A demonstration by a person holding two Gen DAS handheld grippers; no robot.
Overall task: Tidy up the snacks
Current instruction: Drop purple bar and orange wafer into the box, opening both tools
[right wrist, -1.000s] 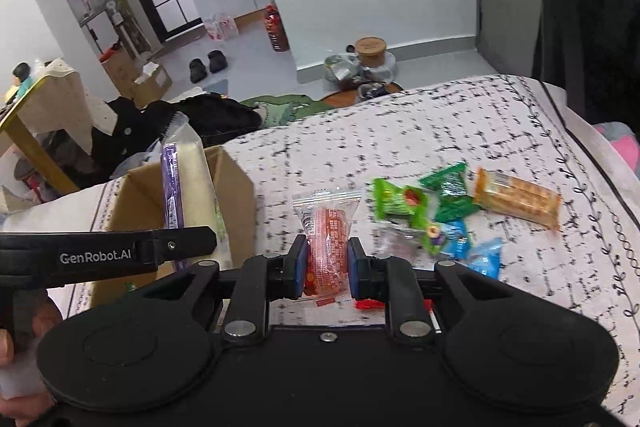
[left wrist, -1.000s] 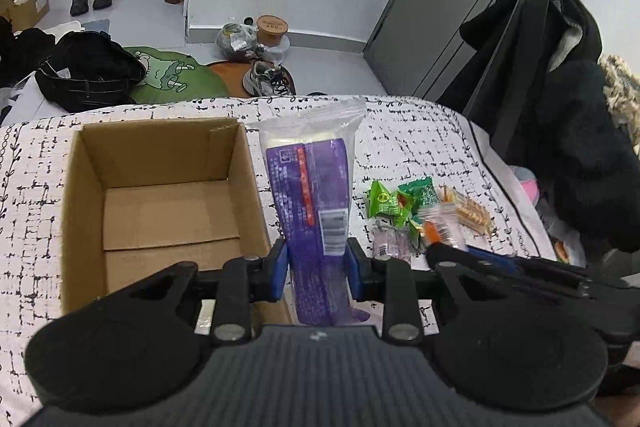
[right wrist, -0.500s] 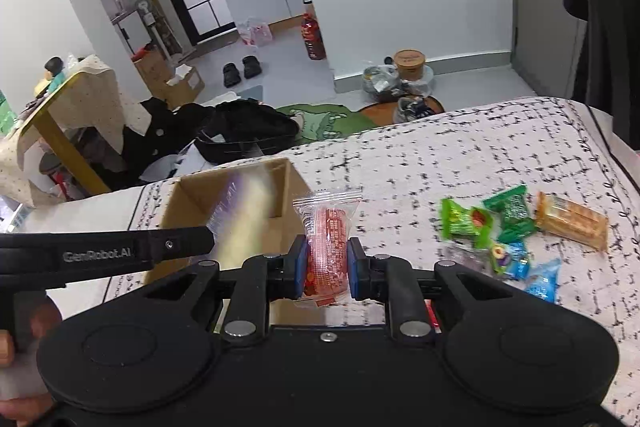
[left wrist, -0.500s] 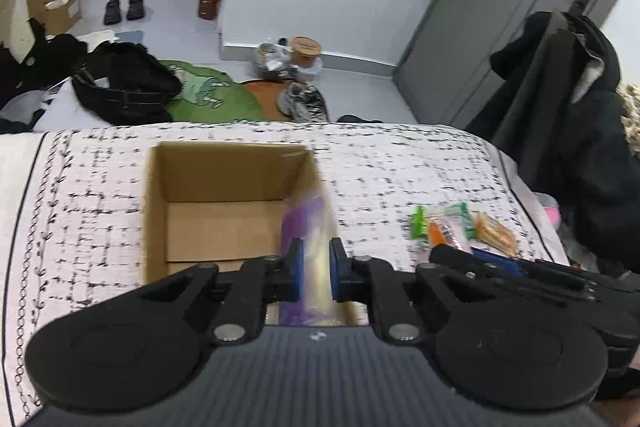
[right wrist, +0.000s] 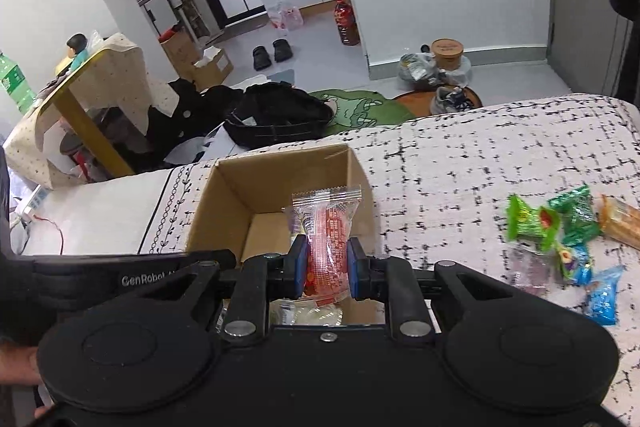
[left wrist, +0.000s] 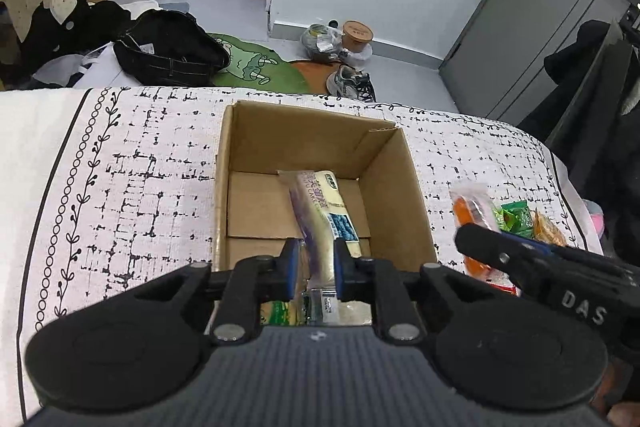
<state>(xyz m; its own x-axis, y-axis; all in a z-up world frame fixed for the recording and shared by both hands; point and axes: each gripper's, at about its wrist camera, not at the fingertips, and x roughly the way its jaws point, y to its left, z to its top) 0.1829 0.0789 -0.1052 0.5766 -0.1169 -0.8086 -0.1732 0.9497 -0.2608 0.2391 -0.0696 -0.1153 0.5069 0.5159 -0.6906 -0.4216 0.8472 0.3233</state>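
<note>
An open cardboard box (left wrist: 304, 139) stands on the patterned tablecloth (left wrist: 132, 187). My left gripper (left wrist: 318, 269) is shut on the near end of a purple and white cake package (left wrist: 320, 199), which slants down into the box. My right gripper (right wrist: 325, 267) is shut on a red snack packet (right wrist: 328, 239), held upright over the near right part of the box (right wrist: 256, 187). In the left wrist view that packet (left wrist: 468, 207) shows blurred at the right, above one black finger (left wrist: 504, 255) of the right gripper. A pale wrapper (right wrist: 316, 315) lies in the box beneath it.
Loose snacks lie on the cloth right of the box: green packets (right wrist: 532, 223), a blue one (right wrist: 604, 291), an orange biscuit pack (right wrist: 620, 223). Beyond the table's far edge are a black bag (left wrist: 168, 51), shoes (left wrist: 352, 83) and a green rug. Dark coats (left wrist: 600, 107) hang at the right.
Both grippers have moved left, from beside the loose snacks to over the box. The purple package has swung from flat-on to slanting into the box, and the left jaws have narrowed on it.
</note>
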